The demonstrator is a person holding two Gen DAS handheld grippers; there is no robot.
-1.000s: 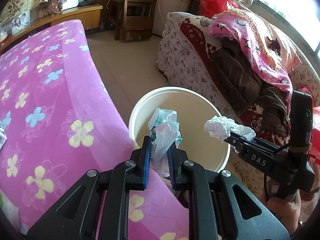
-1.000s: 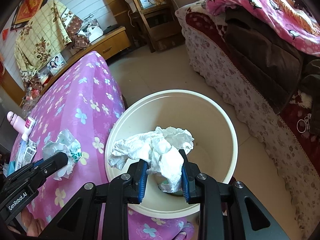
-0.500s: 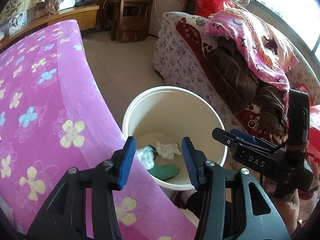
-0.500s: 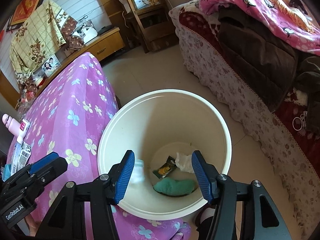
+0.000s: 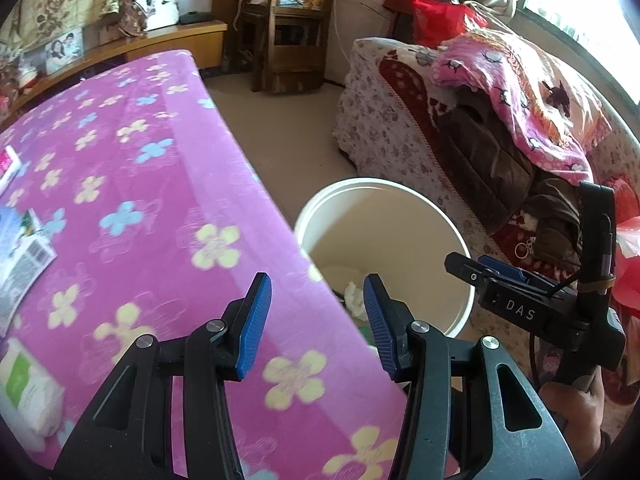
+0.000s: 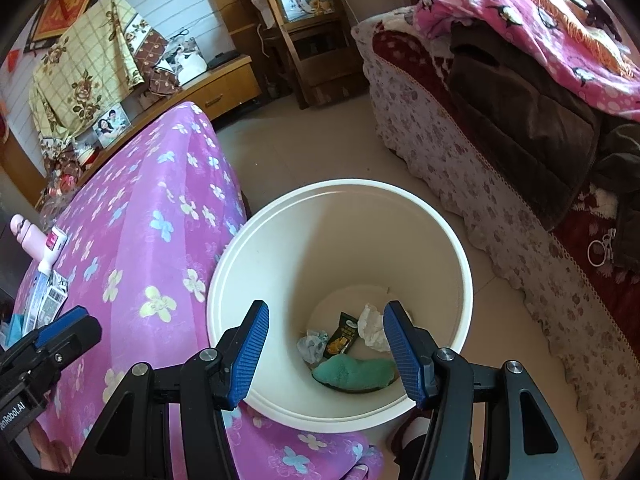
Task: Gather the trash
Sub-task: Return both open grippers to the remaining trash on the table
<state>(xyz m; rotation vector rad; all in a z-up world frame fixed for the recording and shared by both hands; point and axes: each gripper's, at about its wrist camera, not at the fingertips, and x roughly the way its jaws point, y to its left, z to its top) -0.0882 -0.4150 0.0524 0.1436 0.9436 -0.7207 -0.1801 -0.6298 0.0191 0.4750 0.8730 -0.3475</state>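
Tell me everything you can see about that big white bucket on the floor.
The white bucket is a round, smooth, plastic-looking pail, cream inside, standing upright and uncovered on the tiled floor. It sits right against the edge of the purple flowered cloth, across from a covered sofa. At its bottom lie a green spongy lump, a small dark snack packet and two crumpled white wads. Neither gripper touches it.
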